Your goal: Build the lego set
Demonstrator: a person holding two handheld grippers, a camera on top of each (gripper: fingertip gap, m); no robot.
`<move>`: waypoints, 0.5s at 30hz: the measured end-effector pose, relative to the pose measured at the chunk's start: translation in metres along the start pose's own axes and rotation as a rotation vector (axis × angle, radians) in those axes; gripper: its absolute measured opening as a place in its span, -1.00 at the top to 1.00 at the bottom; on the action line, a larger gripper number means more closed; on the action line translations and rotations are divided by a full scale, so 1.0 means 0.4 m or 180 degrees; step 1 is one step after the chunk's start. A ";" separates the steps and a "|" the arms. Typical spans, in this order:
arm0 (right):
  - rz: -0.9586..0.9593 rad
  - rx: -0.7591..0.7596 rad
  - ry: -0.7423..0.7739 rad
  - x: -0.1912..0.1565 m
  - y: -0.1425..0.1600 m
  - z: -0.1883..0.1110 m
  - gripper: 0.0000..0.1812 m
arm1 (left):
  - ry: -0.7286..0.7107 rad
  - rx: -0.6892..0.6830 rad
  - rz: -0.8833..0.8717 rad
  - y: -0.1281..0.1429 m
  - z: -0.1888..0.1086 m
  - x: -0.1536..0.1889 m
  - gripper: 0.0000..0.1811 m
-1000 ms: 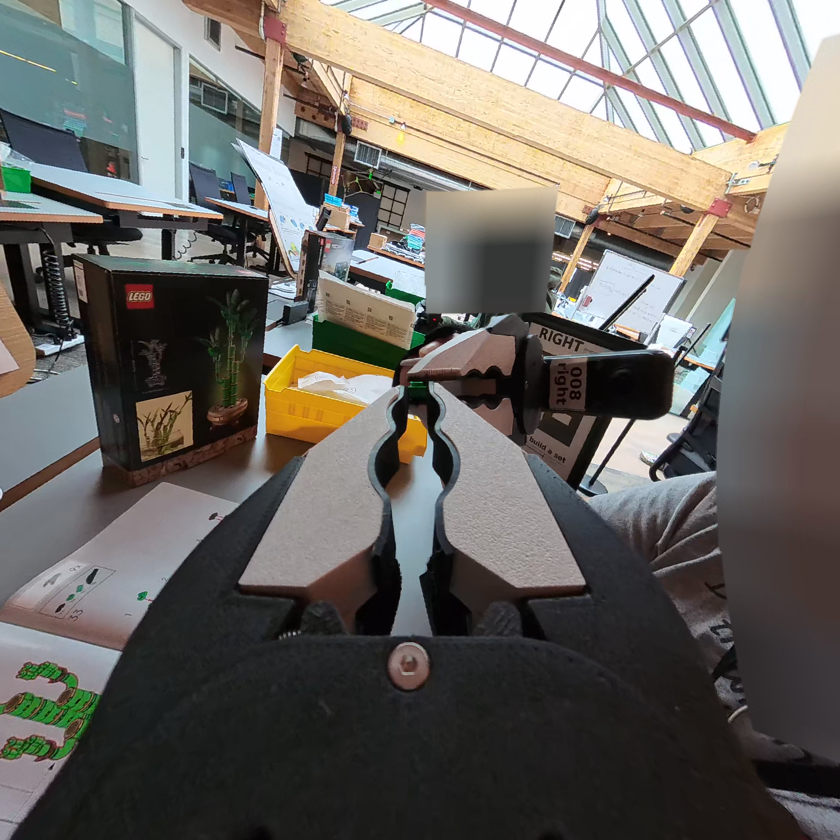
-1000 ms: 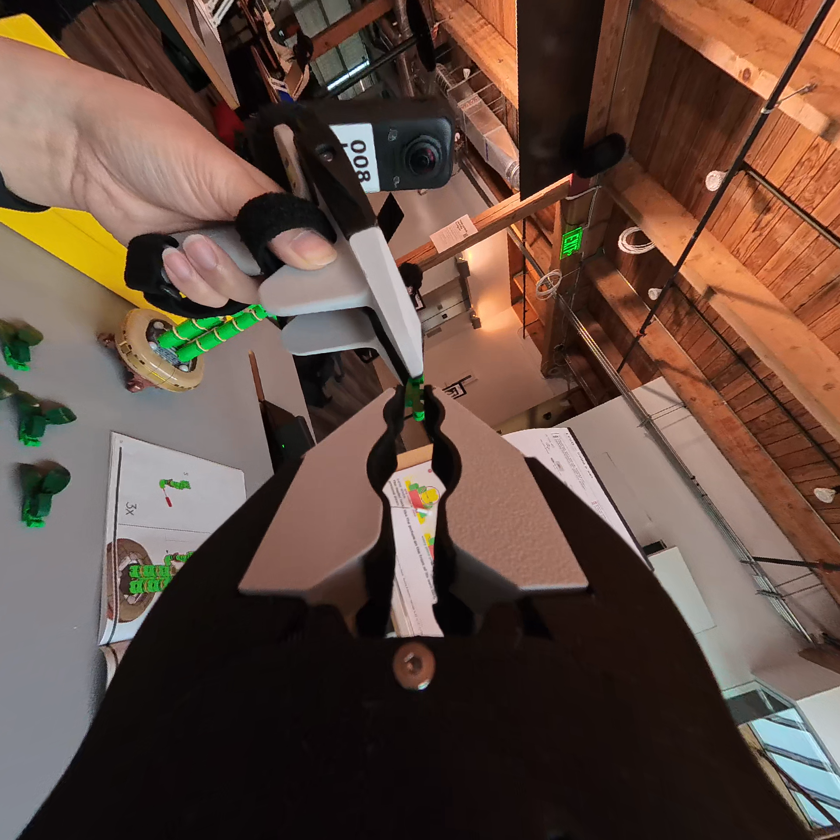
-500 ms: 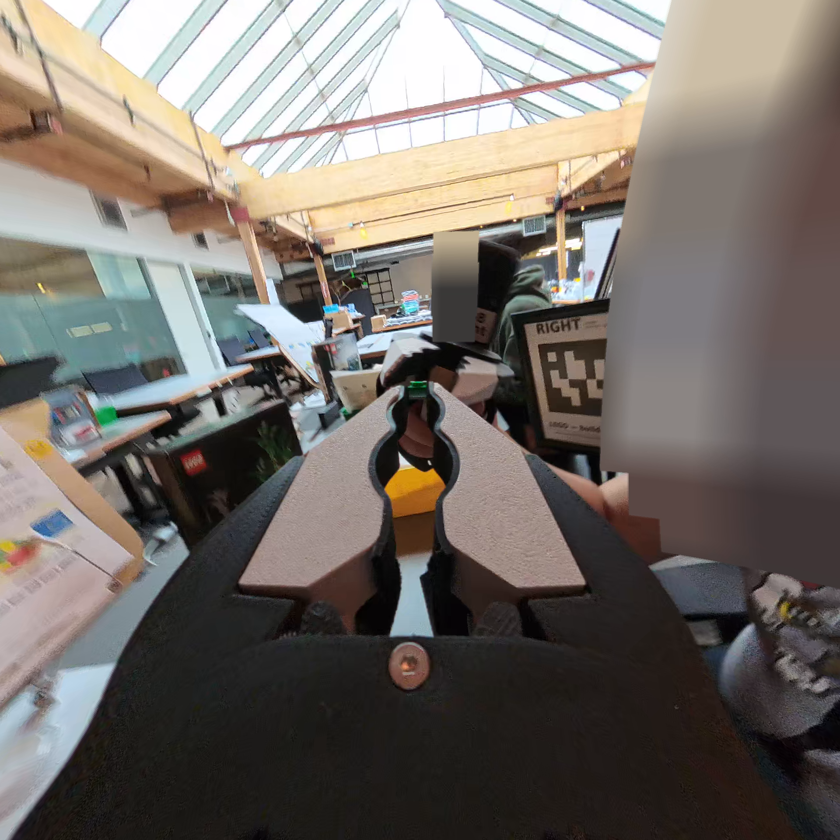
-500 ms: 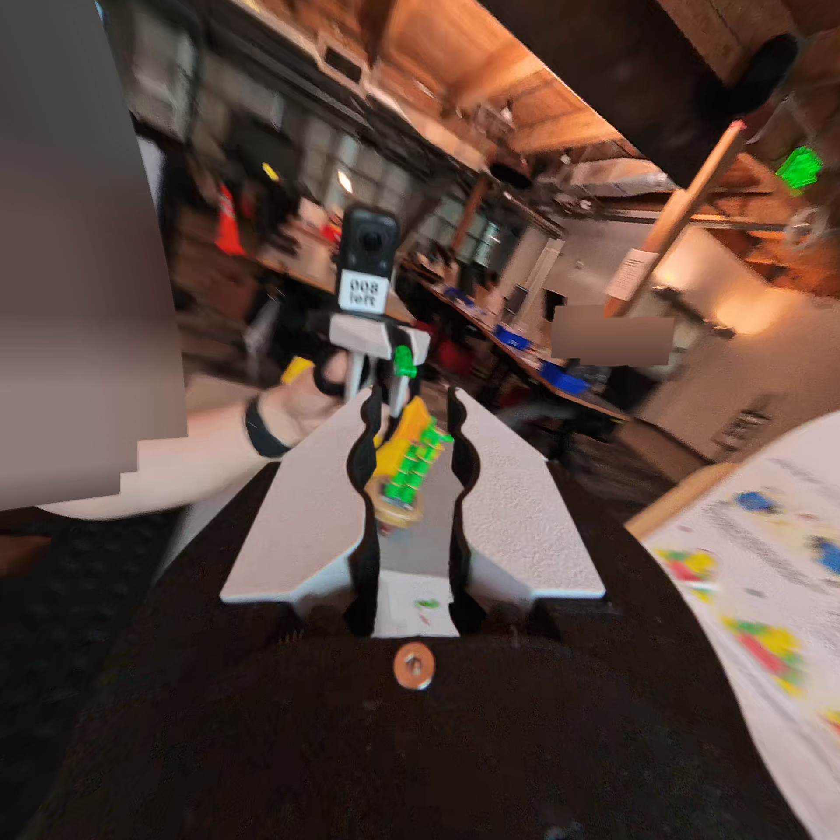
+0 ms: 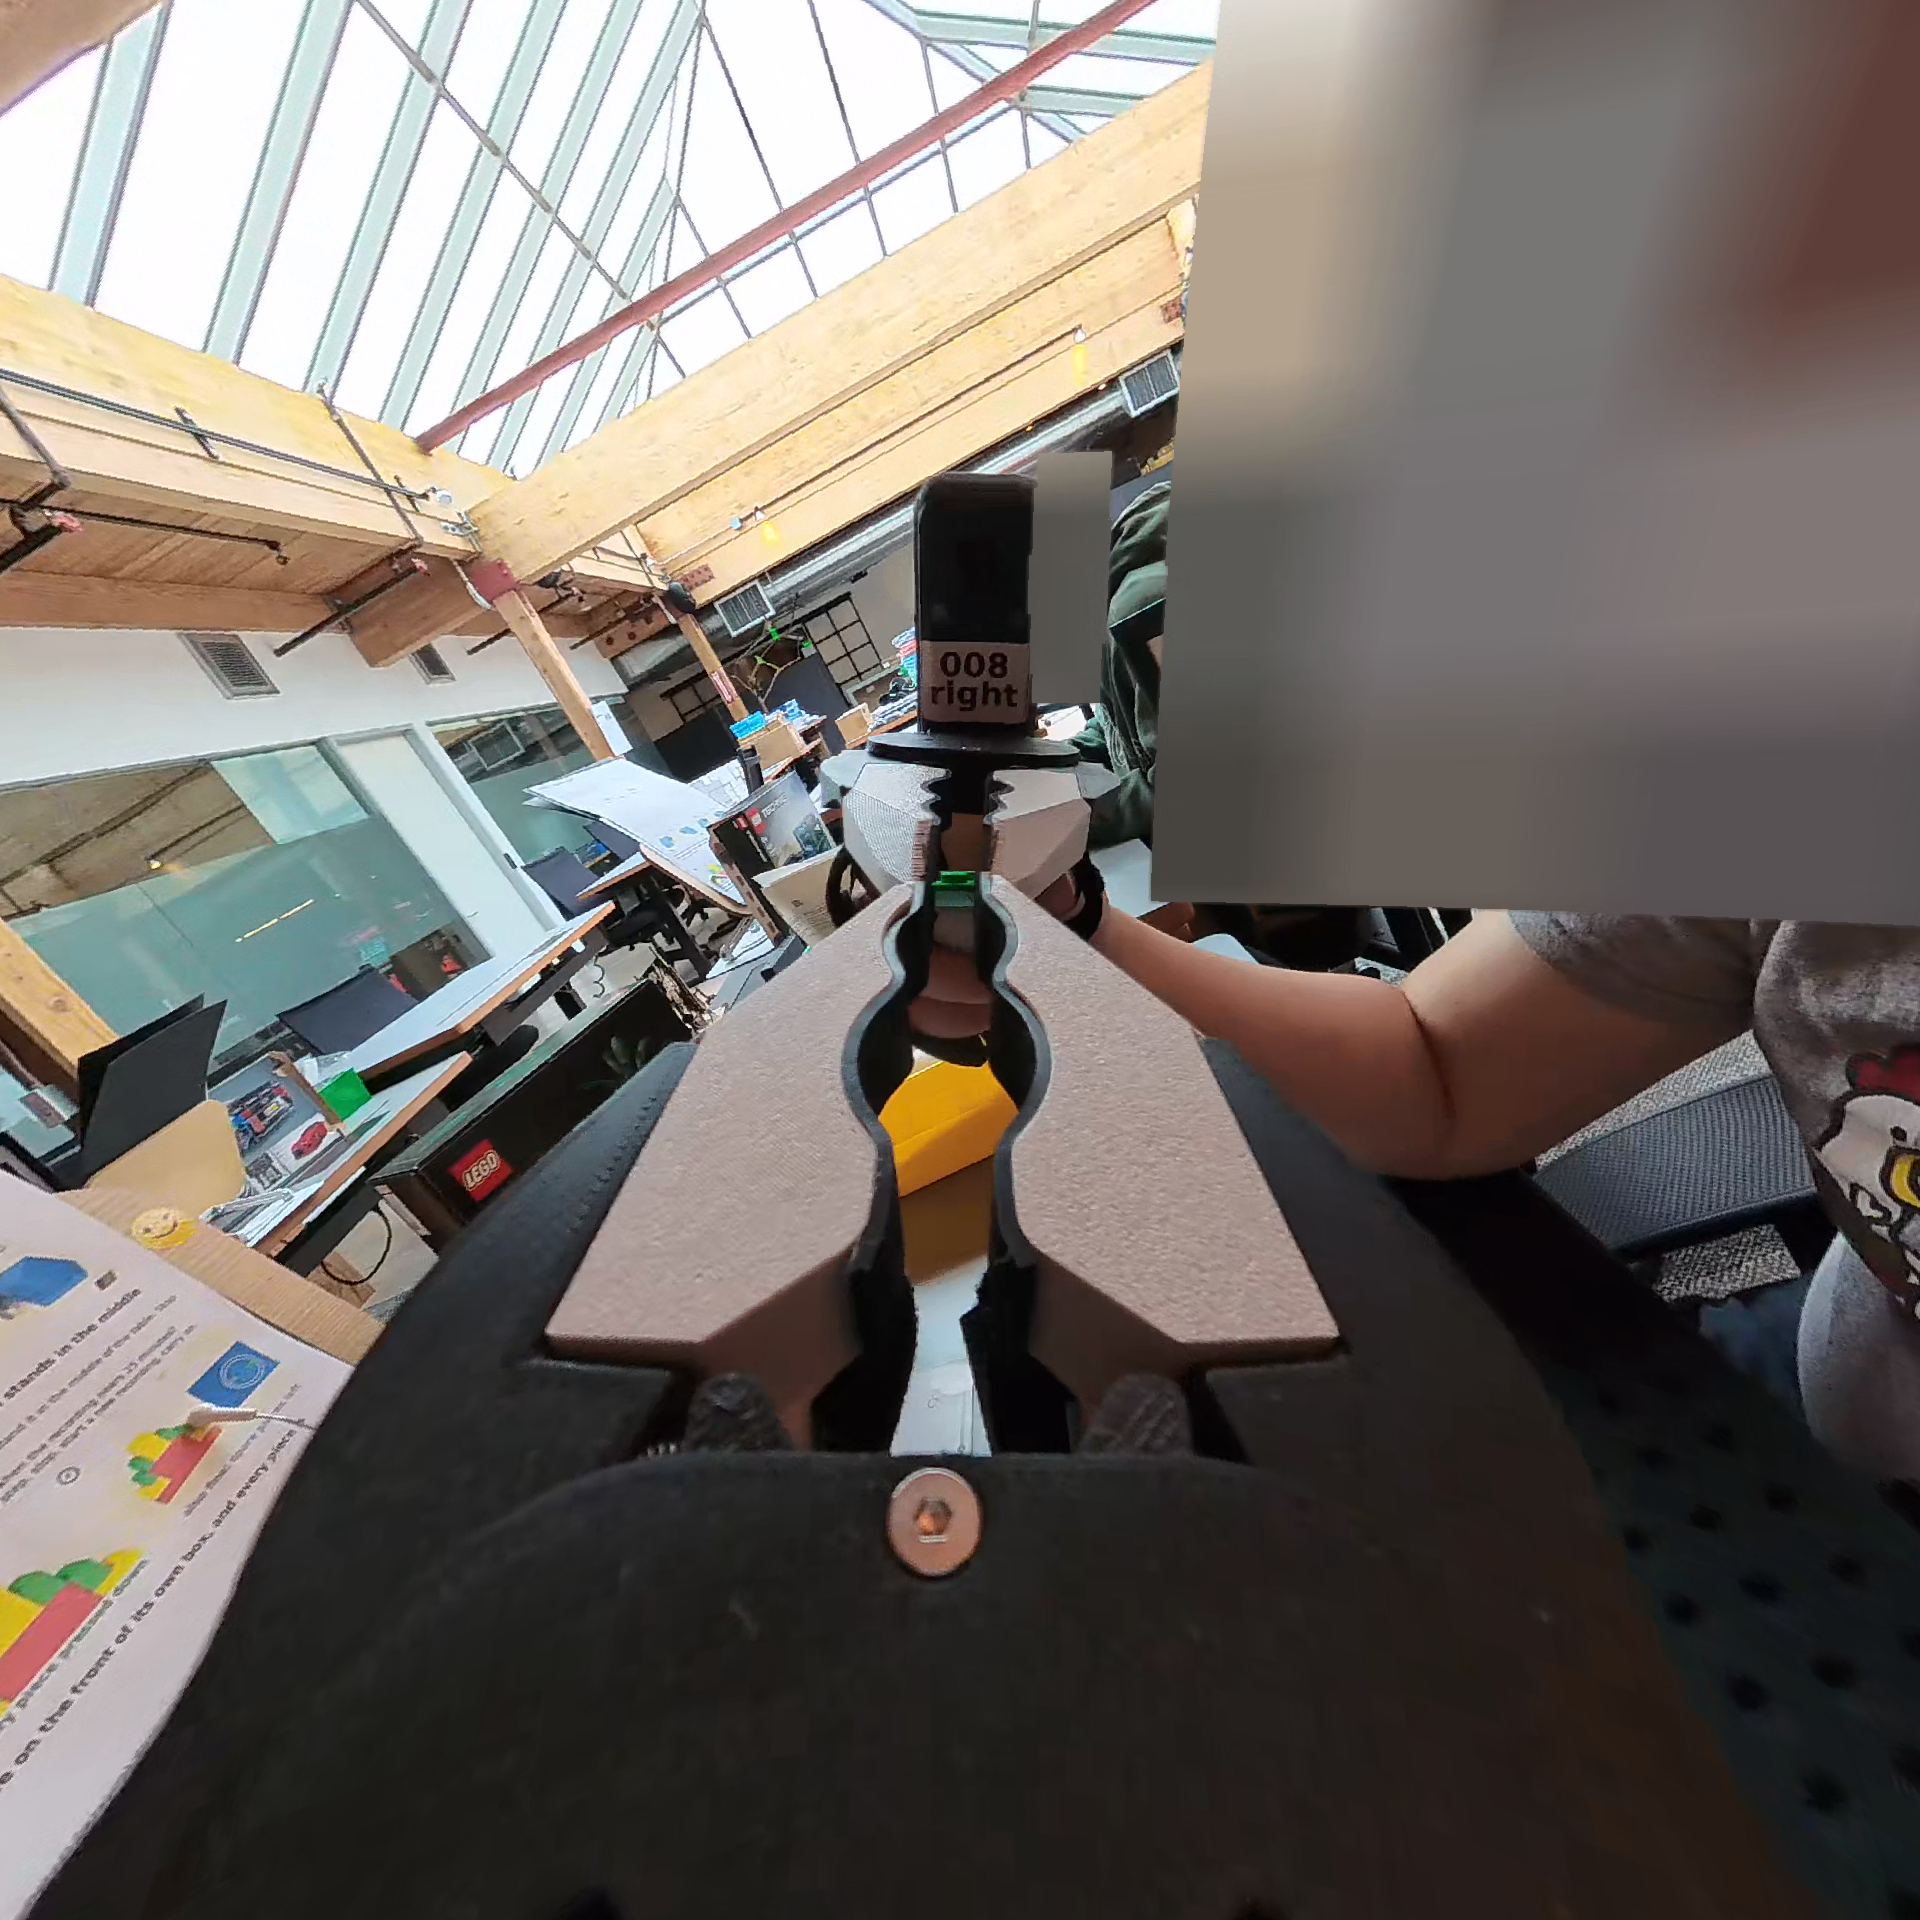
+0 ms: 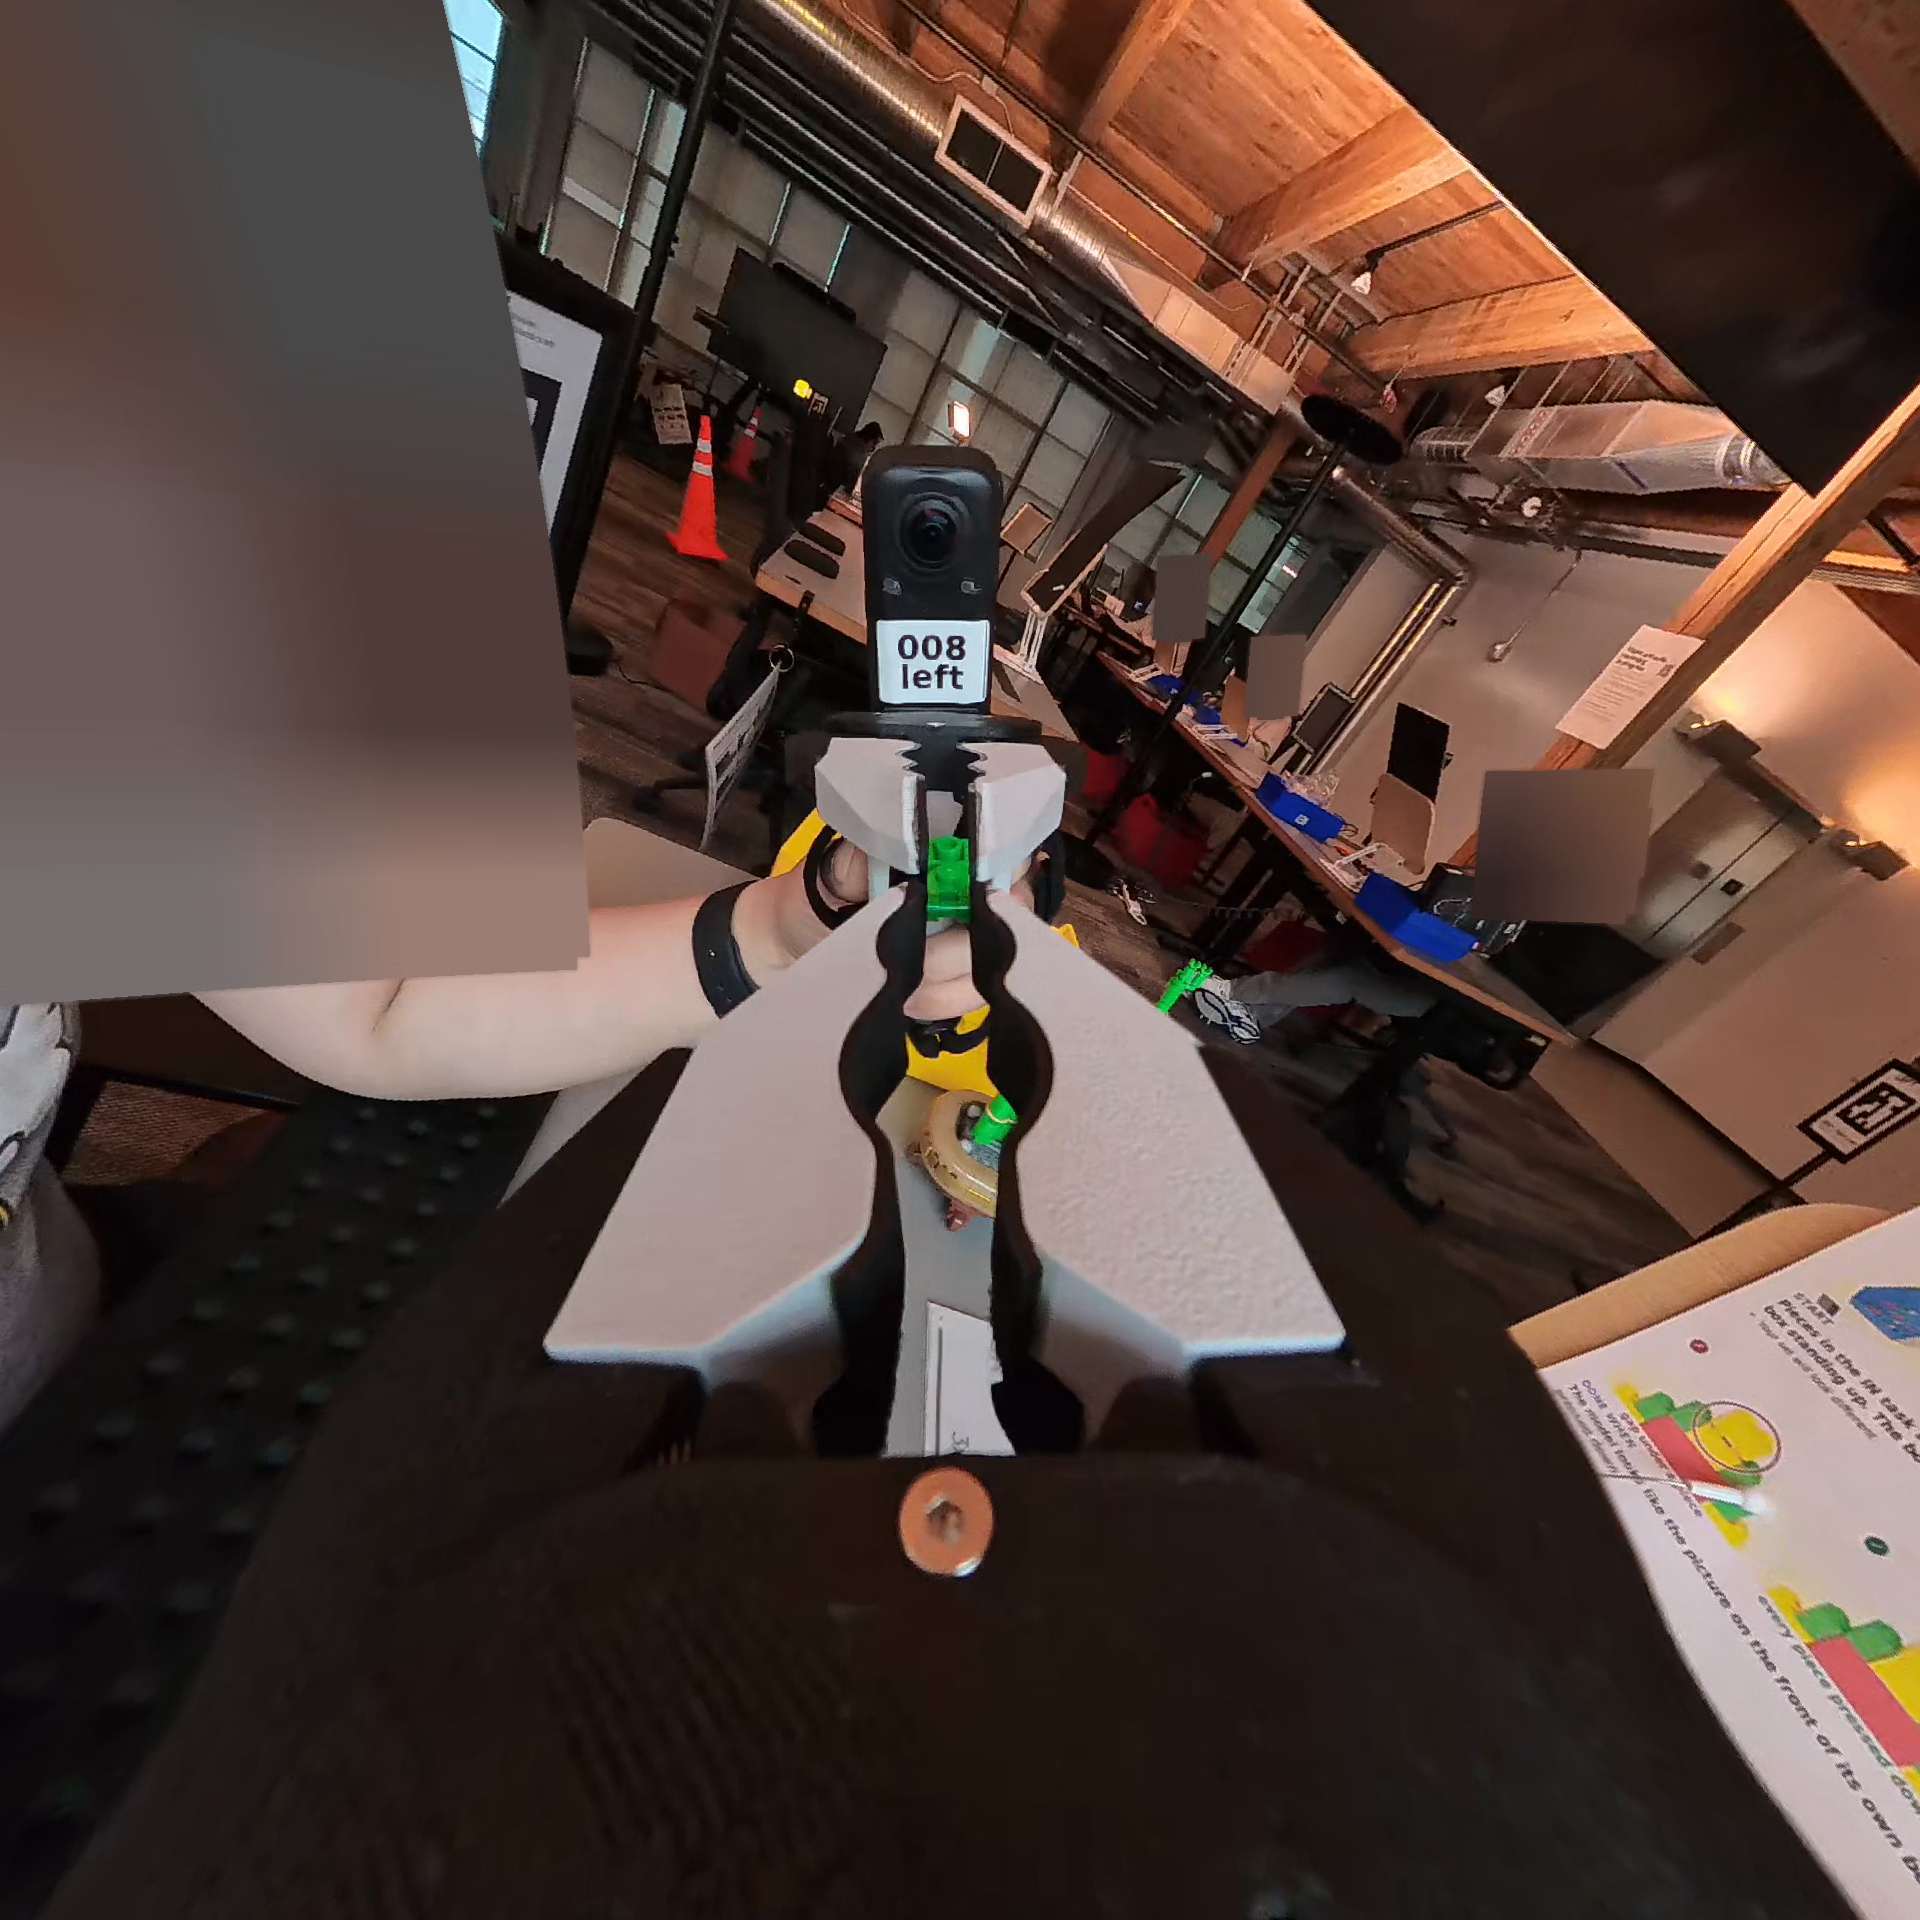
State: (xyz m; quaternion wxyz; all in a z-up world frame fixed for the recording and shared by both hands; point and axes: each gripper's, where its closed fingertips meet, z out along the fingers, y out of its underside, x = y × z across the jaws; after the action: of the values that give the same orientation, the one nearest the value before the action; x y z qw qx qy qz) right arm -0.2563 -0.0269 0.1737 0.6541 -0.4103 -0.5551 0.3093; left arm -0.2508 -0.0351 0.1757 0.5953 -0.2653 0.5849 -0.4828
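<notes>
Lego piece [image 6: 947, 879], small and bright green, pinched in mid-air between two hand-held grippers meeting tip to tip, well above the counter [image 6: 940, 1382]. Right hand-held gripper [image 6: 947, 902] closed on near end of the piece; left hand-held gripper [image 6: 943, 844] facing it from the far side, closed on the other end. Same piece [image 5: 954, 890] seen as a green sliver in the left wrist view, at the tips of the left hand-held gripper [image 5: 953, 906], with the right hand-held gripper [image 5: 961, 831] directly opposite. Both held roughly level, cameras pointed at each other. Bare hand [image 6: 831, 914] with dark wristband behind the left one; forearm [image 5: 1382, 1049] reaching in from the right behind the other. Down through the gap between the right fingers: partly built model [image 6: 961, 1143] on a round tan base with green stalk, lying on the counter. Yellow bin [image 5: 945, 1132] visible through the gap in the left wrist view. Dark box [image 5: 520, 1132] left of it. Printed sheet [image 5: 125, 1455] with coloured brick pictures at lower left; same kind of sheet [image 6: 1766, 1507] at lower right in the right wrist view. Open office with desks behind.
</notes>
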 end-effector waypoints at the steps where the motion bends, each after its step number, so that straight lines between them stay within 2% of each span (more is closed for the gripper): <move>1: 0.0022 0.0003 -0.0027 -0.002 0.000 0.000 0.93 | 0.0014 -0.0005 -0.0002 0.000 0.000 0.001 0.94; 12: 0.0036 0.0064 -0.0122 -0.007 0.000 0.001 0.93 | 0.0061 -0.0022 -0.0076 0.000 0.002 0.005 0.94; 15: -0.0257 0.0199 0.0032 0.000 -0.016 -0.008 0.66 | -0.0050 -0.0062 -0.0291 0.006 0.006 -0.017 0.94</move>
State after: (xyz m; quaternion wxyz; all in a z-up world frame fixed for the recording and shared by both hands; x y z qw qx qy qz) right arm -0.2535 -0.0308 0.1793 0.6814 -0.3685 -0.5579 0.2979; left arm -0.2469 -0.0288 0.1768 0.5746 -0.3014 0.5721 -0.5016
